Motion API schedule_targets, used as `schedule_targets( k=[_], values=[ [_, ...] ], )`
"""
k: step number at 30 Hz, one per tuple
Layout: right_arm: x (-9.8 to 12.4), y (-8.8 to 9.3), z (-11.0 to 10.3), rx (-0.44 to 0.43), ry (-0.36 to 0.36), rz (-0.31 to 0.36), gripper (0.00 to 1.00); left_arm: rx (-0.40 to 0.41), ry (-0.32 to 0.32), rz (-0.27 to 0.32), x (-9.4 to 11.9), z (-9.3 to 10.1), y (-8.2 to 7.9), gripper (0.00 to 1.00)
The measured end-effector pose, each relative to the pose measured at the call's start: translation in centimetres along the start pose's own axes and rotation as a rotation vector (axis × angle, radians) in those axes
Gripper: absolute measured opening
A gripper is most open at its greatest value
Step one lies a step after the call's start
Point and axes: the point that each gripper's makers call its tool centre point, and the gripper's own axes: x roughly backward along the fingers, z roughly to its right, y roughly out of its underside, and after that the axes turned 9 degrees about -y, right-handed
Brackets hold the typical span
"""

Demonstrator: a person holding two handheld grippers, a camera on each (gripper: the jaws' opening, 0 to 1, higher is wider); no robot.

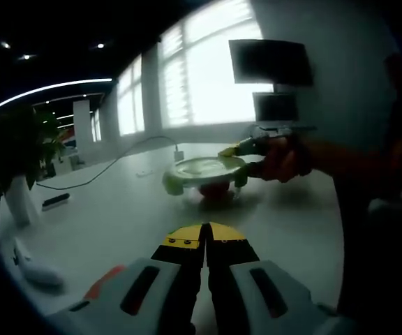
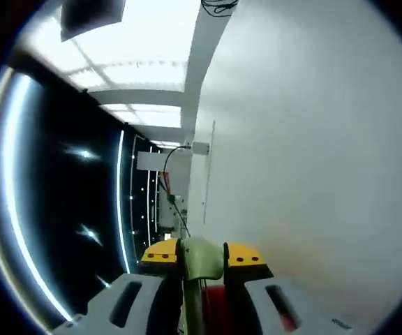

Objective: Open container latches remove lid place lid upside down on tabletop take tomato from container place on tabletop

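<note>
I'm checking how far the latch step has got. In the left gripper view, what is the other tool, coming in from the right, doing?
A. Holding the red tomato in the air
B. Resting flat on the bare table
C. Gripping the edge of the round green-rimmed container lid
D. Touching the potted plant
C: the right tool is at the edge of the round green-rimmed container lid, and its own view shows its tips shut on a green latch tab.

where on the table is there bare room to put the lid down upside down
Bare tabletop lies between the left gripper and the container. Left of that it is crowded: a cable, a dark bar, a potted plant. The right gripper, held by a hand, clamps a green latch there.
</note>
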Motion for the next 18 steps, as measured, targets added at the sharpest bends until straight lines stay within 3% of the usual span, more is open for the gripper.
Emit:
schedule_targets(
  k=[4, 11, 18],
  values=[
    [0.9, 1.2, -0.3, 0.000, -0.010, 0.002, 0.17, -0.004, -0.003, -0.003, 0.0, 0.0, 0.1, 0.02],
    [0.1, 0.0, -0.3, 0.139, -0.019, -0.017, 0.15, -0.005, -0.004, -0.004, 0.0, 0.0, 0.1, 0.02],
    [-0.5, -0.7, -0.4, 0.209, -0.027, -0.020, 0.14, -0.009, -0.006, -0.008, -0.1, -0.1, 0.2, 0.02]
  ],
)
